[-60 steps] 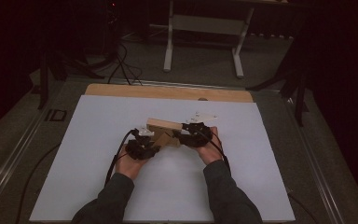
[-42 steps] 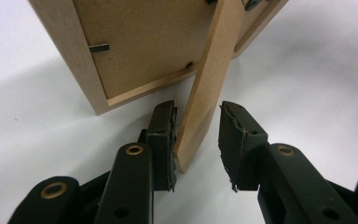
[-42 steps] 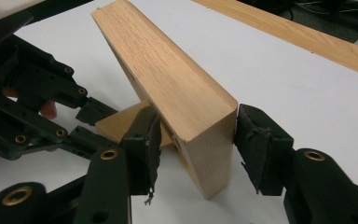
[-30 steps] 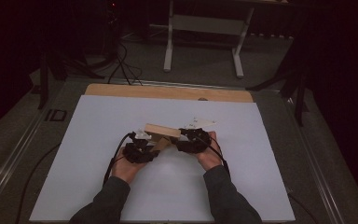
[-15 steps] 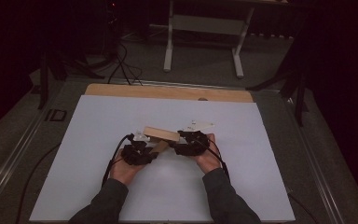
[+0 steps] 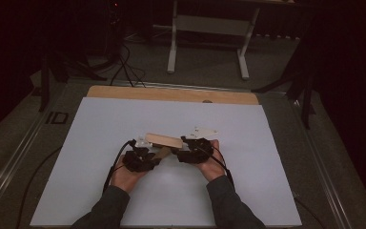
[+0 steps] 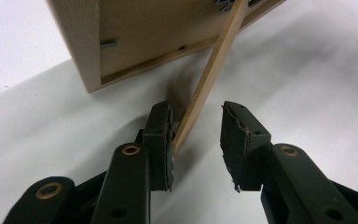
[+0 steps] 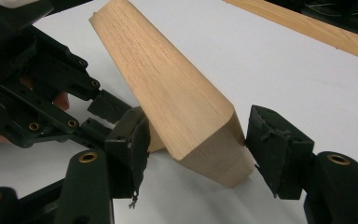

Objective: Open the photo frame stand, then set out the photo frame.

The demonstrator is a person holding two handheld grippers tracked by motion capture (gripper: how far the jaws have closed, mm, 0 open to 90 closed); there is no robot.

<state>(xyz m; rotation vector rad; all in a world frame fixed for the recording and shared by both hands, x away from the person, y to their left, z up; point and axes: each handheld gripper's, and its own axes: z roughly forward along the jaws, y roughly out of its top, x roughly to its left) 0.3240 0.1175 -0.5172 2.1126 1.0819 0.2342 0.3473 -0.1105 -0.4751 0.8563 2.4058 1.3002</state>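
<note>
Black rubber pads of the right gripper (image 8: 193, 144) pressed against both flanks of a pale wooden block (image 8: 177, 100), jaws clamped on its near end, grain running away up and to the left. Held tilted, near corner low over the white sheet (image 8: 270, 60), far end raised toward the other tool. Seen from above as a light tan piece (image 6: 163, 140) bridging the two tools, right gripper (image 6: 186, 149) at its right end.

Left gripper (image 7: 196, 135) jaws stood apart, a thin wooden slat (image 7: 209, 79) rising slantwise between them. Slat's lower end lay against the inner face of the left-hand pad, clear of the other pad, so not squeezed. Ran upward under the edge of the block's underside (image 7: 144, 37), where small dark staples showed in a recessed panel. Seen from above, left gripper (image 6: 158, 155) sat just below and left of the block.

Farther out: both hands (image 6: 124, 174) on the white sheet near the table's middle, dark sleeves (image 6: 221, 205) entering from the bottom edge. Small white scrap (image 6: 204, 130) lay just beyond the right gripper. Bare wooden strip of tabletop (image 6: 171, 94) ran along the sheet's far edge.
</note>
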